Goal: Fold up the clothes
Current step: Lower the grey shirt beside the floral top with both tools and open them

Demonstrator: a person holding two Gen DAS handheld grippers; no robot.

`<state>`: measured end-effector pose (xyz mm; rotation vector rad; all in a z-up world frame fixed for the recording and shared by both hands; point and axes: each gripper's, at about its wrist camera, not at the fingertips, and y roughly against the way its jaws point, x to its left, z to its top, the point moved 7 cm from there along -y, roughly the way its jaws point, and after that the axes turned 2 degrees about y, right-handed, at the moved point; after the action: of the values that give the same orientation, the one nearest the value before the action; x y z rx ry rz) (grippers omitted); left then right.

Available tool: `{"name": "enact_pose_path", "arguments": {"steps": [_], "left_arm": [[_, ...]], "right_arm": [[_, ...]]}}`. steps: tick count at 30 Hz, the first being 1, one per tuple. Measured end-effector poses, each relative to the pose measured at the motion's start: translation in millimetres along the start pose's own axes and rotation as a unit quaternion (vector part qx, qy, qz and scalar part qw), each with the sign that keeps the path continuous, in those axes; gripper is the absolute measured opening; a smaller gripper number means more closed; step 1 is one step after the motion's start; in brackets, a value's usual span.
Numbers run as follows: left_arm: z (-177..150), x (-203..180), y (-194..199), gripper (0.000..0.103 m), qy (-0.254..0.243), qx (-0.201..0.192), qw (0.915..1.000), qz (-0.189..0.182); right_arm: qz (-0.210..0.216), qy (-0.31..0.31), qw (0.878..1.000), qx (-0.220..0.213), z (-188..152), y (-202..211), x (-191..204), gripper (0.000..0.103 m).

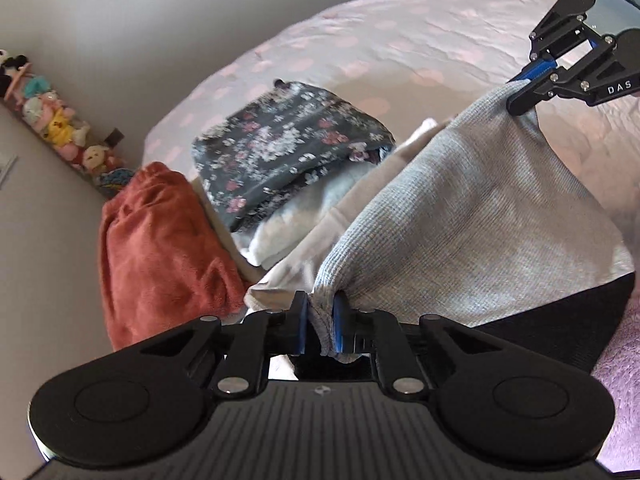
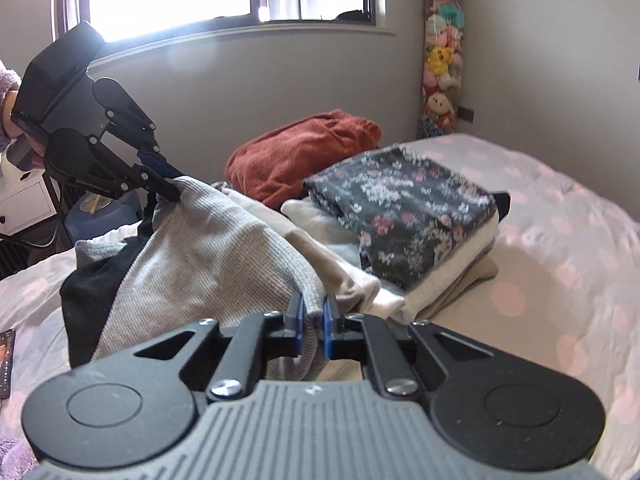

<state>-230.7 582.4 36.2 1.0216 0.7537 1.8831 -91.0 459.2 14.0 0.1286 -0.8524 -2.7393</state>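
A grey ribbed knit garment [image 1: 460, 224] hangs stretched between both grippers above the bed. My left gripper [image 1: 320, 320] is shut on one corner of it. My right gripper [image 2: 313, 322] is shut on the other corner of the grey garment [image 2: 208, 248]. Each gripper shows in the other's view: the right gripper [image 1: 520, 100] at the top right, the left gripper [image 2: 170, 188] at the upper left. A dark cloth [image 2: 92, 280] lies under the lifted garment.
A stack of folded clothes topped by a dark floral piece [image 2: 408, 208] sits on the pink-dotted bedspread [image 2: 560, 248]. A rust-red fleece [image 1: 160, 248] lies beside the stack near the wall. A tube of plush toys [image 2: 440, 60] stands in the corner. A phone [image 2: 6, 364] lies at the left.
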Motion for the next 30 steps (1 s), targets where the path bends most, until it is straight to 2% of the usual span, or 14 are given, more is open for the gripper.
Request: {"name": "enact_pose_path", "arguments": {"steps": [3,7,10,15,20,24,27,28,30], "left_arm": [[2,8,20,0.01,0.013,-0.011,0.9998,0.011],[10,21,24,0.01,0.017,-0.013,0.9993,0.029],[14,27,5,0.01,0.018,-0.001,0.9993,0.032],[14,35,-43,0.01,0.026,0.021,0.9986,0.041],[3,37,-81,0.01,0.035,0.048,0.998,0.021],[-1,39,-93,0.011,0.057,0.041,0.9975,0.013],[-2,38,-90,0.014,0.059,0.031,0.9977,0.012],[-2,40,-86,0.018,0.063,0.027,0.9976,0.012],[-3,43,-76,0.022,0.077,0.017,0.9968,0.012]], "right_arm": [[0.002,0.006,1.0,-0.01,13,7,4,0.011],[-0.001,0.01,1.0,-0.016,30,3,3,0.01],[-0.01,0.003,1.0,0.001,35,-15,-4,0.011],[-0.018,-0.03,0.999,0.04,22,-52,-23,0.011],[-0.006,-0.071,0.996,0.059,7,-78,-34,0.011],[0.0,-0.094,0.993,0.069,-2,-93,-38,0.012],[-0.004,-0.111,0.992,0.064,-4,-93,-40,0.017],[-0.006,-0.114,0.992,0.059,-4,-89,-40,0.026],[-0.017,-0.112,0.992,0.049,-2,-78,-39,0.035]]}}
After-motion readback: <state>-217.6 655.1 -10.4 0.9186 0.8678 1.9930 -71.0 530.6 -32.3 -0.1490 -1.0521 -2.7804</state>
